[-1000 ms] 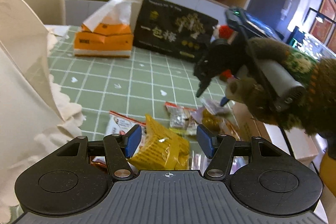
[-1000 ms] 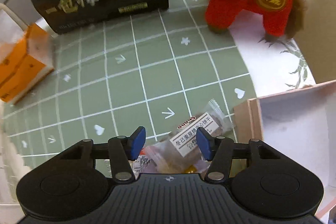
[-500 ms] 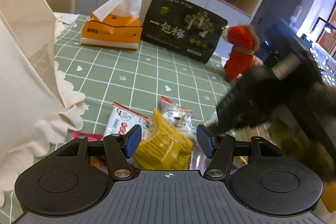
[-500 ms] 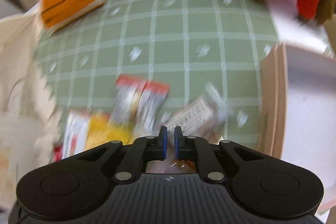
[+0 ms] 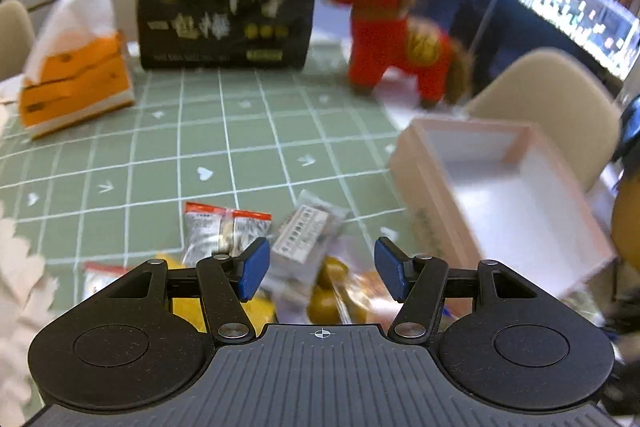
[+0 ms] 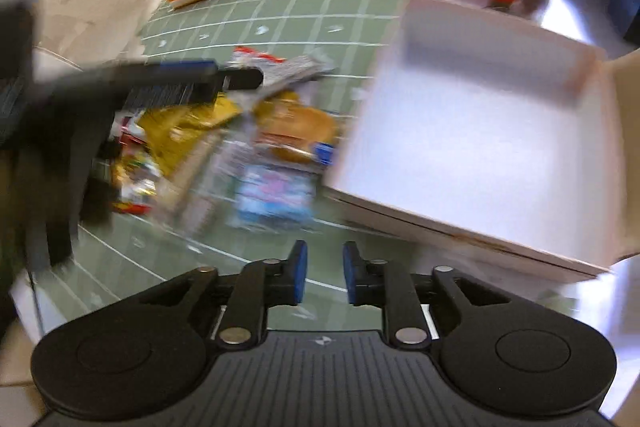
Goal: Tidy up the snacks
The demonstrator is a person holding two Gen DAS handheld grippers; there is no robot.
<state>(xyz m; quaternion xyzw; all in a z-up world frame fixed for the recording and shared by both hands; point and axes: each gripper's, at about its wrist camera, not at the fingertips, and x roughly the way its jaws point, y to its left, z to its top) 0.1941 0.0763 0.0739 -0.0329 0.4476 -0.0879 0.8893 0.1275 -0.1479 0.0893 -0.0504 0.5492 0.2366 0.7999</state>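
A heap of snack packets lies on the green grid mat: a clear packet with a white label (image 5: 306, 233), a red-topped packet (image 5: 224, 229), a yellow bag (image 6: 188, 123), a round bun packet (image 6: 298, 131) and a blue packet (image 6: 276, 197). An open white box (image 5: 516, 195) stands to their right and also shows in the right wrist view (image 6: 488, 131). My left gripper (image 5: 318, 269) is open just above the heap. It also shows as a blurred dark shape in the right wrist view (image 6: 192, 81). My right gripper (image 6: 323, 277) is partly open and empty, back from the heap near the table's front.
At the back of the mat stand an orange tissue box (image 5: 76, 87), a black bag (image 5: 226, 15) and a red plush horse (image 5: 396, 35). A cream cloth (image 6: 92, 15) sits at the left. A beige chair (image 5: 556, 115) is behind the box.
My right gripper pulled back from the heap, swung toward the box and opened a little from shut. My left gripper turned right, bringing the box into its view.
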